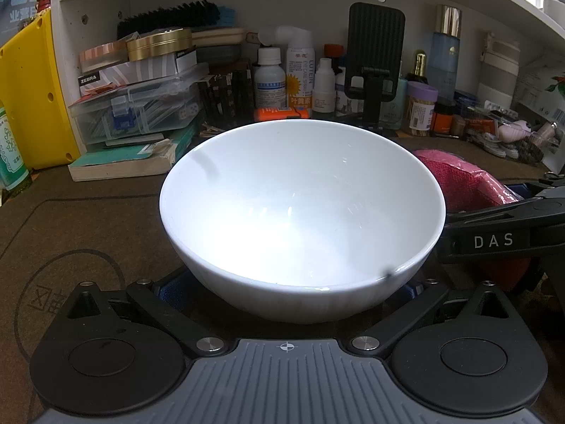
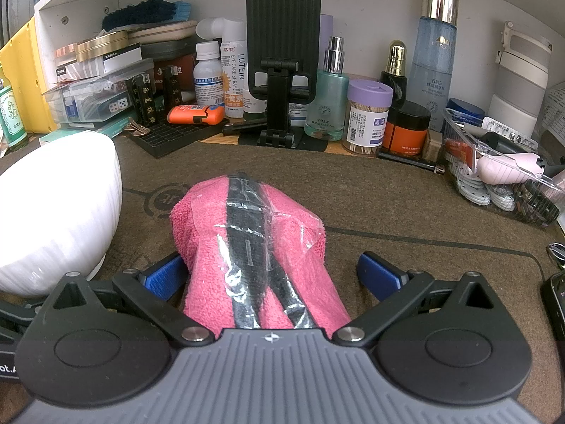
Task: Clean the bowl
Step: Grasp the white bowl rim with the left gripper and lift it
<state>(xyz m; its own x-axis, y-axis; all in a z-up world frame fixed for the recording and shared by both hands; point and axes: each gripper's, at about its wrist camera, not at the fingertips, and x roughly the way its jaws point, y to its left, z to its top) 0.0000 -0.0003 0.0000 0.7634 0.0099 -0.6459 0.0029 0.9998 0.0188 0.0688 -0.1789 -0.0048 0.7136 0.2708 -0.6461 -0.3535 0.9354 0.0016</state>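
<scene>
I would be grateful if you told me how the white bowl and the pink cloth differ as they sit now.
The white bowl is rigid, glossy and stands upright with its mouth open and nothing inside it; the pink cloth is soft, fuzzy and lies bunched, with black straps and clear tape over it. The bowl sits in front of the left gripper, the cloth between the right gripper's open jaws. Both rest on the brown mat.

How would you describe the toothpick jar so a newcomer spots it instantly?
Start at the tall black phone stand in the middle of the shelf clutter, then move right past the teal glass spray bottle. Next to that bottle stands the toothpick jar, left of an orange pot with a black lid. It alone has a lilac cap and pale wooden sticks showing through its clear wall.
</scene>
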